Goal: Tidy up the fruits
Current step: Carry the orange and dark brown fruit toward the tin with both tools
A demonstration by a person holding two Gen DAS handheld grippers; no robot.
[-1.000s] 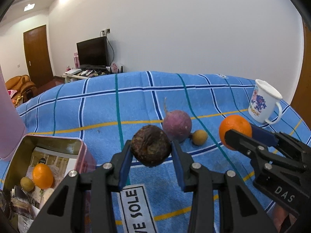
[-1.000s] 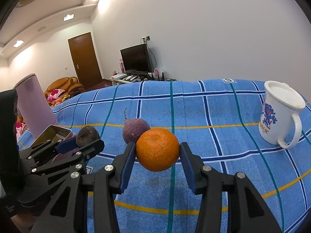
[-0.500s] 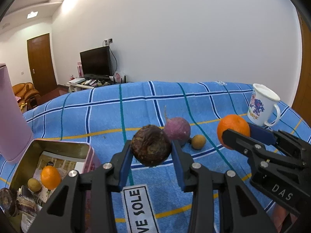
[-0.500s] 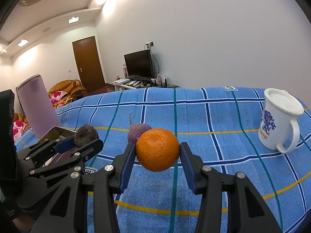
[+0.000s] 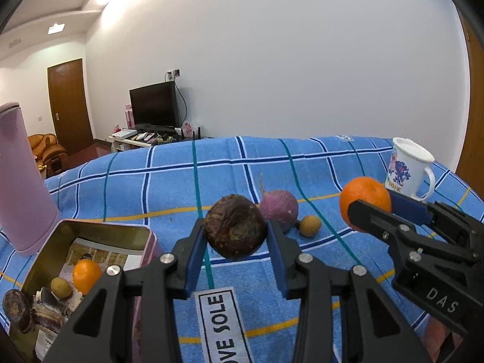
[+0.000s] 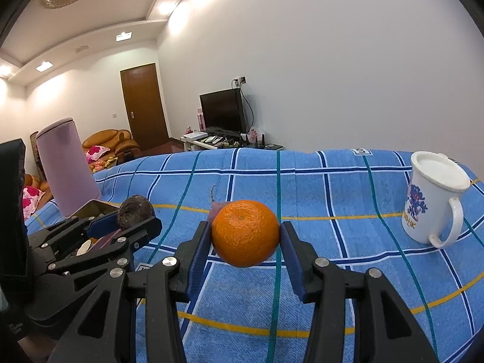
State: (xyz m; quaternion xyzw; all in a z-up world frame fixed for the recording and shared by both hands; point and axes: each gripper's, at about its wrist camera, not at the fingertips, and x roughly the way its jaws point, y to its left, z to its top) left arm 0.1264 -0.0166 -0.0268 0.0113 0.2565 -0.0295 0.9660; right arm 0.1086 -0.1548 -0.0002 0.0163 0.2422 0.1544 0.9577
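Left wrist view, taken from left to right with the open pink metal tin (image 5: 142,236) as the marker: a tall pale-purple plastic canister (image 5: 21,181) stands just behind the tin at its left, and inside the tin lie a dark wrinkled fruit (image 5: 15,305), a small tan round fruit (image 5: 61,286) and a small orange (image 5: 86,275) on printed paper. Right of the tin, the left gripper (image 5: 234,237) pinches a dark brown wrinkled round fruit (image 5: 234,230) between its blue pads, lifted clear of the blue checked cloth (image 5: 181,187). Further right of the tin, on the cloth, a purple round root vegetable with a thin tail (image 5: 279,207) sits just beside a small tan longan-like fruit (image 5: 310,226). Well to the right of the tin, the right gripper (image 6: 245,242) is clamped on a bright round orange (image 6: 245,232), also held above the cloth. Farthest from the tin stands a white enamel mug with a blue print (image 6: 432,199).
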